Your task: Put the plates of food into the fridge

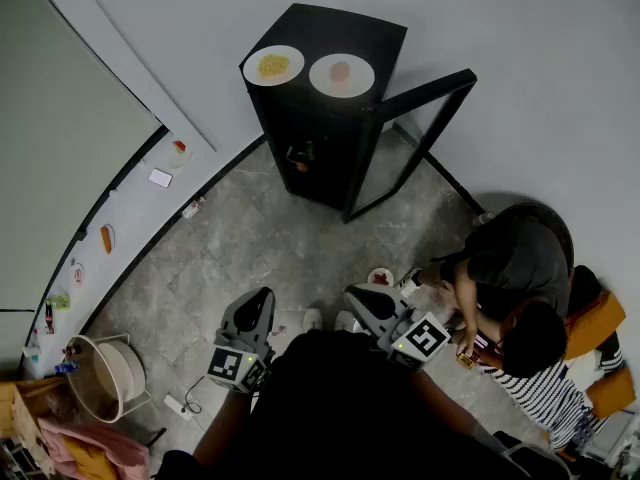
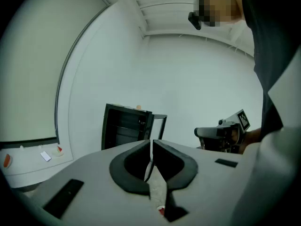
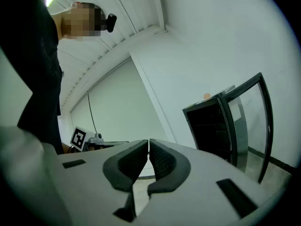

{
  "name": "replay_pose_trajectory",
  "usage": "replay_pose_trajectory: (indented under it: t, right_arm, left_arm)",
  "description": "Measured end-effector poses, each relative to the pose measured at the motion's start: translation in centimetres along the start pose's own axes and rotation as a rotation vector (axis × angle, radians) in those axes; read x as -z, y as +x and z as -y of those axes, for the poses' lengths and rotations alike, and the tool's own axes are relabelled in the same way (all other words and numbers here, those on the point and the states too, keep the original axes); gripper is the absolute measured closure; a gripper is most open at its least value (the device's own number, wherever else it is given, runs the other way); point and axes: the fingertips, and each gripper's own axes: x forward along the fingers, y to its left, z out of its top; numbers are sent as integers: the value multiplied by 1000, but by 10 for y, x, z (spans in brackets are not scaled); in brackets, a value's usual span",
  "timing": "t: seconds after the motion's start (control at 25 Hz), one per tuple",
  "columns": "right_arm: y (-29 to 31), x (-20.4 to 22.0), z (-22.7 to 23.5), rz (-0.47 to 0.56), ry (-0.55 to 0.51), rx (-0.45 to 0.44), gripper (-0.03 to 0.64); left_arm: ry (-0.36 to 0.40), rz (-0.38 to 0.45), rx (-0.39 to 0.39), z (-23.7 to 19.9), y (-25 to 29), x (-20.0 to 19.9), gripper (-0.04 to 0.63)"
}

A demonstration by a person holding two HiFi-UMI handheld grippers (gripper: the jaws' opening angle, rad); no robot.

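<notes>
So you're holding the left gripper (image 1: pixel 258 306) and the right gripper (image 1: pixel 358 298) clenched shut on nothing, well apart from the fridge (image 1: pixel 345 30). The yellow-food plate (image 1: pixel 273 65) and pink-food plate (image 1: pixel 341 74) are sitting side by side on its top, door (image 1: pixel 428 88) hanging open.

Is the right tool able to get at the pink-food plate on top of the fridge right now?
Probably not yet: the right tool is shut and well short of the fridge. The plate lies uncovered, with bare floor between.
</notes>
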Motion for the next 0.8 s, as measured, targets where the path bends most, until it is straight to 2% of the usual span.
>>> replay_pose_trajectory:
  t: [0.2, 0.4, 0.6, 0.8]
  right_arm:
    - [-10, 6, -6, 19, 35, -32, 588]
    - [-17, 6, -11, 25, 33, -73, 588]
    - [-21, 5, -9, 28, 16, -93, 587]
    - [-26, 6, -7, 21, 21, -93, 587]
  left_arm:
    - [-8, 15, 11, 19, -3, -7, 558]
    - [9, 21, -39, 25, -15, -8, 558]
    - [-6, 32, -76, 24, -21, -2, 558]
    - [34, 34, -77, 32, -18, -7, 558]
